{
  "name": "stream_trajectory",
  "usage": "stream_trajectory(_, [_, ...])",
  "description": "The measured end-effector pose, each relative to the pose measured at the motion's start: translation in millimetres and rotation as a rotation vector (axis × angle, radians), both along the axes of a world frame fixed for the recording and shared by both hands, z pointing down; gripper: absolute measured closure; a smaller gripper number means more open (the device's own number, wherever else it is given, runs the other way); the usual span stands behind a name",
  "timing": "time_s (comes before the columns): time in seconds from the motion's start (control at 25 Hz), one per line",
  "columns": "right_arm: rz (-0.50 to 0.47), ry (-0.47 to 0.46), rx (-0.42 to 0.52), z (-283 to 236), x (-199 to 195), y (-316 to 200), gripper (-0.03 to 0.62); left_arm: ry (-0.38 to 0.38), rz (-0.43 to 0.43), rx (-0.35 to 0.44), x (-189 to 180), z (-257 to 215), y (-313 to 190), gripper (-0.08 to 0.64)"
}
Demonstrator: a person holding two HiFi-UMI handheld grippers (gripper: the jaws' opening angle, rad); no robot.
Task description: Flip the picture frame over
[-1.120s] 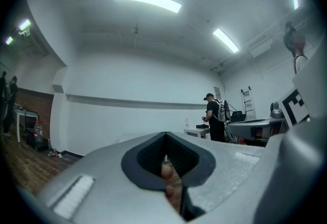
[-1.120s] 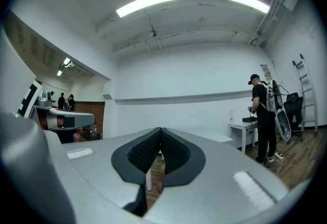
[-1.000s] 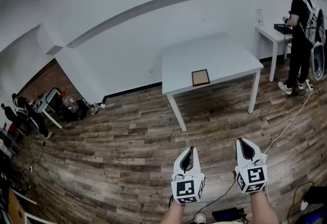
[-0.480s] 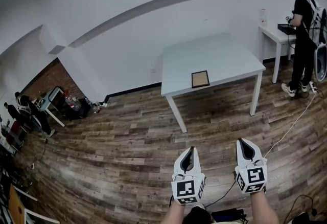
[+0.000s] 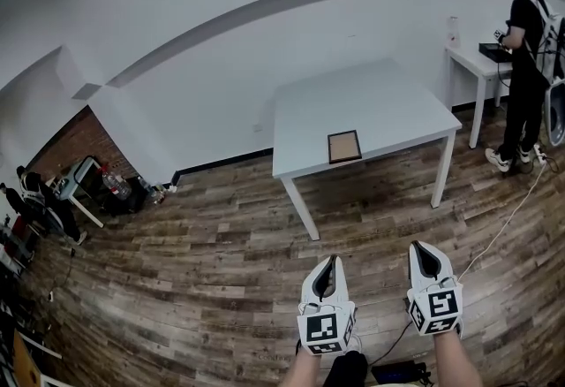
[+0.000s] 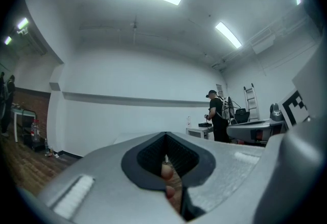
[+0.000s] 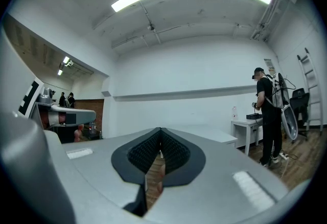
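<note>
Left tongs (image 5: 329,260), right tongs (image 5: 423,246) closed | picture frame (image 5: 344,147) by table (image 5: 380,98) edge

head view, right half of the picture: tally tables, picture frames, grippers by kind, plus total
Tables: 2, large table, small table
Picture frames: 1
Grippers: 2, left gripper, right gripper
Total: 5

A person (image 5: 523,49) stands at a small side table (image 5: 464,58); a cable (image 5: 503,213) crosses the wooden floor (image 5: 177,288).

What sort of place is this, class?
Probably a sparse office or lab room: a white square table, dark wood-plank floor, and a black-clad person at a small white desk.
</note>
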State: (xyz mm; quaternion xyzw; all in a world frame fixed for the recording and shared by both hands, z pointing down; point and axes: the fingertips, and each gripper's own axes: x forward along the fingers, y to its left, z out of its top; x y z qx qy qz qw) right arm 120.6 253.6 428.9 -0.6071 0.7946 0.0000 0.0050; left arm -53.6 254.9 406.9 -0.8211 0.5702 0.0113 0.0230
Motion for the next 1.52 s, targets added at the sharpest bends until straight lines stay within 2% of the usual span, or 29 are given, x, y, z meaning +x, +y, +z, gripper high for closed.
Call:
stream_trajectory(0.36, [0.019, 0.02, -0.029, 4.2, -37.3, -95.0, 0.566, 0.012, 0.036, -0.012, -29.9, -0.4, -103.0, 0.56])
stream_trajectory(0.84, [0.026, 0.037, -0.046, -1.5, -79.5, -178.8, 0.566, 0.019, 0.055, -0.005, -66.1, -5.6, -191.4, 0.56])
stream_trajectory(1.16, [0.034, 0.004, -0.06, 13.3, -66.6, -229.3, 0.566, 0.002, 0.044, -0.023, -62.0, 6.2, -237.2, 0.56])
stream_trajectory(1.32, [0.015, -0.013, -0.067, 23.5, -64.2, -275.6, 0.566, -0.022, 0.021, -0.014, -57.8, 10.8, -278.1, 0.56])
stream_trajectory(1.52, [-0.016, -0.018, -0.065, 24.1, -56.2, -341.0, 0.566, -0.017, -0.007, -0.018, -44.1, 9.5, -338.0, 0.56])
